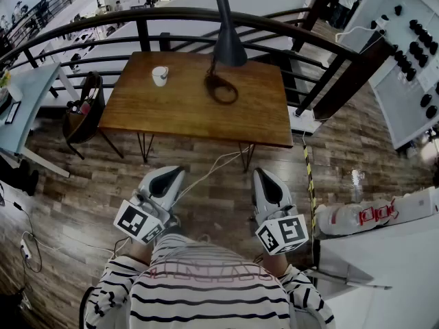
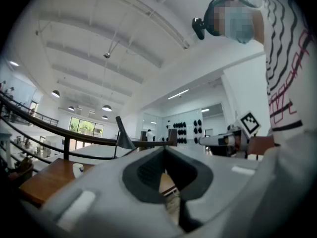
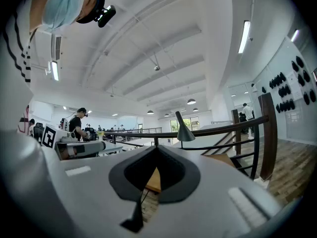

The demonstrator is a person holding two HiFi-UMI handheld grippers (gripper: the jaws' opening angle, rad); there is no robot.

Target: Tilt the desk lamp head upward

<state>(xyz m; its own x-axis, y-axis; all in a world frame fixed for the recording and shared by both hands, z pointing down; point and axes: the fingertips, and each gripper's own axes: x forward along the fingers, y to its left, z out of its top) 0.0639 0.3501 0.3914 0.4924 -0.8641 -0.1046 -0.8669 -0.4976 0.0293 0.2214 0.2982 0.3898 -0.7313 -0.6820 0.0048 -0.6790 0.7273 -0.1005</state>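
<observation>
A black desk lamp stands at the back right of the wooden table [image 1: 171, 115]. Its cone head [image 1: 228, 43] points down and its ring base [image 1: 221, 89] lies on the tabletop. The lamp head also shows far off in the left gripper view [image 2: 124, 139] and the right gripper view [image 3: 184, 132]. My left gripper [image 1: 171, 175] and right gripper [image 1: 263, 175] are both shut and empty. They are held close to my body, over the floor in front of the table and well short of it. Each set of jaws meets in a closed point [image 2: 165, 150] [image 3: 157, 148].
A white mug [image 1: 160, 75] sits at the table's back left. A black curved railing [image 1: 288, 29] runs behind the table. A chair with a bag [image 1: 84, 112] stands to the left, a white counter with a bottle [image 1: 350, 218] to the right. A cable [image 1: 206, 173] crosses the floor.
</observation>
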